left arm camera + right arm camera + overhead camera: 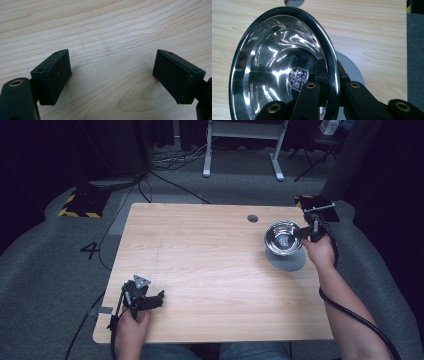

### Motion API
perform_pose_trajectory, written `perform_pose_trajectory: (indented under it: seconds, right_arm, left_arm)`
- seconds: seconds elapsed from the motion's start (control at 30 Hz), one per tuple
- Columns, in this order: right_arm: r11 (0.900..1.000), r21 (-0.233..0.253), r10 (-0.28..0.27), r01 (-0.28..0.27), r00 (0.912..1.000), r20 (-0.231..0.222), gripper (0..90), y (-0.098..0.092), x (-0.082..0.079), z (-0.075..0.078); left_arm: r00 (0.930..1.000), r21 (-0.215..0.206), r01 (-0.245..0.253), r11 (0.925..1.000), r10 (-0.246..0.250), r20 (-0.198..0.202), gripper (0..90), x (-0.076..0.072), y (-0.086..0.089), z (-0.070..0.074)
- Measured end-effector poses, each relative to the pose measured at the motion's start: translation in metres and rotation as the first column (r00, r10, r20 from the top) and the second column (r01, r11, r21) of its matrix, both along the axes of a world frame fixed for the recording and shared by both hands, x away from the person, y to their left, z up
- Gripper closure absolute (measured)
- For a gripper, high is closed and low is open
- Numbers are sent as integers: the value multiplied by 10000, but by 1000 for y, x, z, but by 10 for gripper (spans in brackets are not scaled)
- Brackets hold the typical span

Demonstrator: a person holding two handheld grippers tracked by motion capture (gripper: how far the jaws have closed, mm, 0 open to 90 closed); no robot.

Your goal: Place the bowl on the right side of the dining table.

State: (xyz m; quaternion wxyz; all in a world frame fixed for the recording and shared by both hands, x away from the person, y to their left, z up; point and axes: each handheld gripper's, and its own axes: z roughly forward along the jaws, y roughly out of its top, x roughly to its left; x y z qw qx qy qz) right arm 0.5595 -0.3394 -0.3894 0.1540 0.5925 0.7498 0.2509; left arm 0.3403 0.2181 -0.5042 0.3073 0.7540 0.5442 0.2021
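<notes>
A shiny steel bowl [282, 237] with a crest engraved inside is held at the table's right side, tilted, above a flat grey disc [290, 260]. My right gripper [306, 232] is shut on the bowl's right rim; in the right gripper view one jaw lies inside the bowl [279, 62] and the other outside its dark rim, with the grey disc [350, 67] beneath. My left gripper [156, 300] rests open near the table's front left corner. In the left gripper view its fingers [53, 75] stand wide apart over bare wood.
The light wooden table [200, 260] has a round cable hole [253, 218] at the back right, close to the bowl. Cables trail from both grippers off the table's front. A white desk frame [242, 145] and floor cables lie beyond the far edge.
</notes>
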Motion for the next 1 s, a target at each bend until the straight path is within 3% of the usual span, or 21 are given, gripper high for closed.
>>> perform_pose_trajectory:
  seconds: [0.23, 1.0]
  right_arm:
    - [9994, 39, -352, 353, 9989, -323, 859, -8, 3, -14]
    - [9985, 25, -538, 542, 9942, -932, 856, -11, 7, -40]
  left_arm:
    - [10000, 0, -1, 10000, 1, 1, 152, 0, 0, 0]
    - [10000, 4, 0, 10000, 0, 0, 152, 0, 0, 0]
